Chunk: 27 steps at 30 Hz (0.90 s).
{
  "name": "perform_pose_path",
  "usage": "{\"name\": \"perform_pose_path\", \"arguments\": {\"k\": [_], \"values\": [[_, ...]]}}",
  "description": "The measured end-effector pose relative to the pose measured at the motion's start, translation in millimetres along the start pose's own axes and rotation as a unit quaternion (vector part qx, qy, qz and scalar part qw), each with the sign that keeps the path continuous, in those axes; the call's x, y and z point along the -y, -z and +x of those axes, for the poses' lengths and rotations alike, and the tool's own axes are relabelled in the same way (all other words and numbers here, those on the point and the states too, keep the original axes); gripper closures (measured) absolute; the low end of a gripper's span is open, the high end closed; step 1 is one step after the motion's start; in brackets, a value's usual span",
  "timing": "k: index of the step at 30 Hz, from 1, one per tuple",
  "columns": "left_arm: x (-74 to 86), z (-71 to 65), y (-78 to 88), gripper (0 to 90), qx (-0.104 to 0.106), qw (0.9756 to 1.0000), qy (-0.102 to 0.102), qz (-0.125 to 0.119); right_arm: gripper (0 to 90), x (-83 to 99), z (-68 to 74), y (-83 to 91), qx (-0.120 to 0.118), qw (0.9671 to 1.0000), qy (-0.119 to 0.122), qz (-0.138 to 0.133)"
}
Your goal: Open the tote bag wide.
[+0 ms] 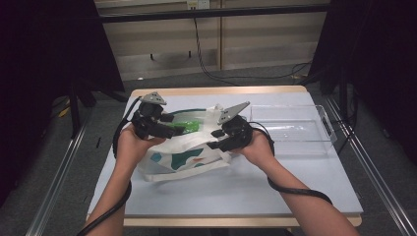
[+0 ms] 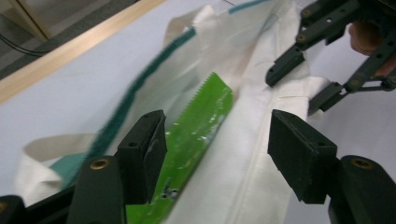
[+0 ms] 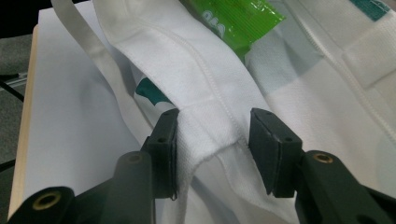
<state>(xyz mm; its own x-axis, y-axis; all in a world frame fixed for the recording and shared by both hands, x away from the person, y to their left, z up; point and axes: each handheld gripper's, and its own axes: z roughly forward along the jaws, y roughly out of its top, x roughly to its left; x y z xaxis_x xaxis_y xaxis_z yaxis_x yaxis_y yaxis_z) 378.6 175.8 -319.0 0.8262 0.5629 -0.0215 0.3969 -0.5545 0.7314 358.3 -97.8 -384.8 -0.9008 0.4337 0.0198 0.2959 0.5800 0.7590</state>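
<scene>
A white tote bag [image 1: 172, 169] with teal shapes lies on the pale table, its mouth facing away from the person. A green packet [image 1: 189, 126] lies in the bag's mouth. My left gripper [image 1: 179, 129] stands open over it; in the left gripper view the green packet [image 2: 196, 130] rests against the left pad while the other pad is well clear. My right gripper [image 1: 214, 138] is at the bag's near rim. In the right gripper view a fold of the white rim [image 3: 210, 126] sits between its jaws [image 3: 214, 130], which stand apart and do not pinch it.
A clear plastic tray [image 1: 324, 129] sits on the right side of the table [image 1: 275, 187]. A black cable trails from each gripper along the forearms. Dark curtains hang at both sides, and metal rails run beside the table.
</scene>
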Motion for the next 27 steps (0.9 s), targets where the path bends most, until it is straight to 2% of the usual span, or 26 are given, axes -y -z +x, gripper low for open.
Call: {"name": "perform_pose_path", "arguments": {"k": [2, 4, 9, 13, 14, 16, 19, 23, 27], "values": [[-0.3, 6.8, 2.2, 37.1, -0.001, 1.0, 0.006, -0.005, 56.5, 0.5, 0.4, -0.2, -0.003, 1.0, 0.002, 0.001], [-0.1, 12.2, 3.6, 36.7, -0.018, 0.9998, 0.008, -0.003, 57.1, 1.0, 0.1, -0.1, -0.004, 1.0, 0.001, -0.001], [3.1, 24.1, 3.0, 37.6, -0.015, 0.9996, 0.022, 0.003, 58.7, 1.4, 0.2, 0.6, -0.008, 1.0, 0.001, 0.001], [3.9, 29.5, 2.7, 40.0, -0.019, 0.9996, 0.023, 0.001, 60.4, 2.6, 0.2, 1.2, -0.009, 1.0, 0.0, 0.0], [3.7, 29.8, 2.1, 40.9, -0.021, 0.9994, 0.024, 0.009, 60.5, 2.7, 0.3, 1.0, -0.012, 0.9999, -0.002, 0.0], [3.5, 31.7, 1.7, 42.8, -0.018, 0.9997, 0.015, 0.007, 60.9, 2.8, 0.8, 1.0, -0.011, 0.9999, 0.0, 0.001], [2.6, 35.1, 2.3, 47.0, -0.02, 0.9996, 0.017, 0.012, 61.9, 2.7, 1.0, 1.5, -0.012, 0.9999, 0.002, 0.002], [2.3, 38.8, 0.5, 46.4, -0.021, 0.9994, 0.026, 0.011, 63.2, 3.1, 1.6, 1.4, -0.014, 0.9999, 0.004, 0.006], [1.3, 40.3, -0.9, 45.9, -0.025, 0.9995, 0.017, 0.013, 65.8, 3.3, 3.0, 1.6, -0.017, 0.9998, 0.006, 0.005]]}}
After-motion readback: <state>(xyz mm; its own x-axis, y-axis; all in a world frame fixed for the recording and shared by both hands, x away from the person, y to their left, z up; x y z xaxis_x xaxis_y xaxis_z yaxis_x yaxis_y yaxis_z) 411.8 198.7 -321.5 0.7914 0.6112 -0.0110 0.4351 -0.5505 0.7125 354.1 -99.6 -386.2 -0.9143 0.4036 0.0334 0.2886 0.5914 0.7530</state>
